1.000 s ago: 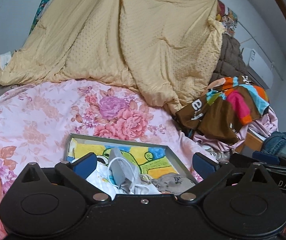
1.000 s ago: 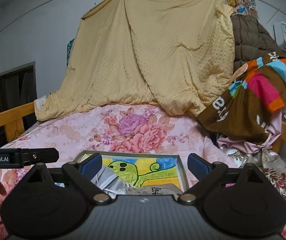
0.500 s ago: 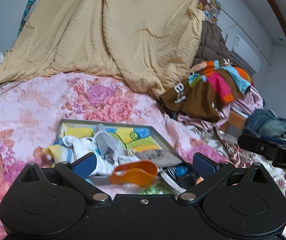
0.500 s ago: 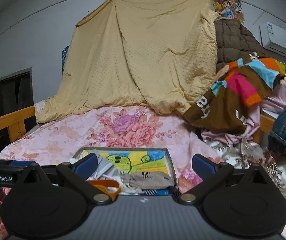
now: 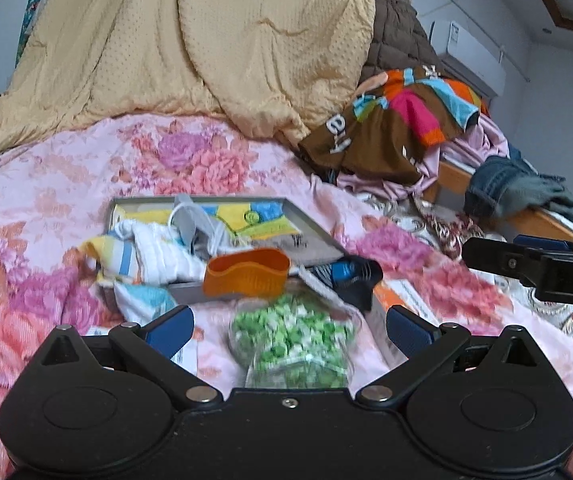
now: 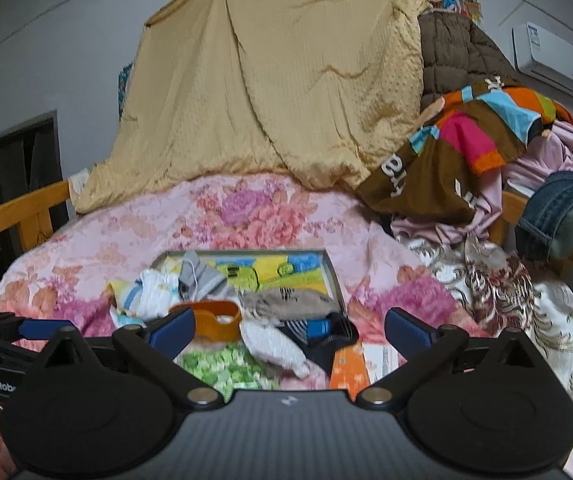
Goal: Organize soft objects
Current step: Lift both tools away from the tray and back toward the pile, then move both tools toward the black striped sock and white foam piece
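Pink floral bedding [image 5: 66, 184] covered the bed on which the scene lay, with a wooden rail [image 6: 10, 216] at its edge and a pale grey wall [image 6: 54, 60] behind. A dimpled tan blanket [image 5: 190, 40] hung in broad folds beyond the tray, and a brown garment with bright colour blocks [image 5: 390, 128] was heaped to that blanket's right, beside crumpled denim [image 5: 514, 188]; a white air conditioner [image 6: 554, 60] was mounted on the wall above the heap. The shallow grey tray [image 5: 314, 228], its floor printed in yellow, blue and green, rested on the bedding and held soft items: a white ribbed cloth [image 5: 162, 252], a grey piece with a white cord [image 5: 194, 224] and a beige knitted piece [image 6: 286, 304]. At the tray's near edge stood an orange band [image 5: 246, 272], curved and ribbed, with a black and blue sock [image 5: 346, 276] beside it. Nearer than the tray lay a clear bag of green and white pieces [image 5: 290, 344], blurred. The left gripper [image 5: 288, 328] was spread wide with nothing between its blue pads, the bag lying below the gap. The right gripper [image 6: 288, 328] was likewise spread wide and empty-handed.
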Tool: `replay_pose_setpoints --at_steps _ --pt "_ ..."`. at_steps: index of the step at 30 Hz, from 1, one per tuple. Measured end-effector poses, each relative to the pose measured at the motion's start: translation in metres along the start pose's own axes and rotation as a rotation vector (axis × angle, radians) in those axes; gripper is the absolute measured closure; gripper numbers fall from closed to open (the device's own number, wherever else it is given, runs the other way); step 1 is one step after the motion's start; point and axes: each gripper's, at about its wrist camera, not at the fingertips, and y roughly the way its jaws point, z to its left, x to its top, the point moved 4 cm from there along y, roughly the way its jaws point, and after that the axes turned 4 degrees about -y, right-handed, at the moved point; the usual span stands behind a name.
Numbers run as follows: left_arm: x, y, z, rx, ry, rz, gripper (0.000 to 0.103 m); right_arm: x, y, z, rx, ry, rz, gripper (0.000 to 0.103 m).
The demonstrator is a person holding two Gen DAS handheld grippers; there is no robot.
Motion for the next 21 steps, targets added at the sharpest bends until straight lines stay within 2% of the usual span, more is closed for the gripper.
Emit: replay_pose_setpoints --at_steps 4,12,21 --pt "-0.008 -0.007 -0.001 0.010 -0.006 0.015 0.001 -0.008 0.000 0.000 -0.010 0.003 0.054 0.000" --pt "-0.019 -0.014 0.000 0.037 -0.027 0.051 0.001 -0.018 -0.005 0.000 -0.014 0.014 0.105 0.000" --pt "-0.026 -0.009 -0.004 0.042 -0.004 0.086 0.001 -0.026 0.003 0.006 -0.014 -0.022 0.186 0.000"
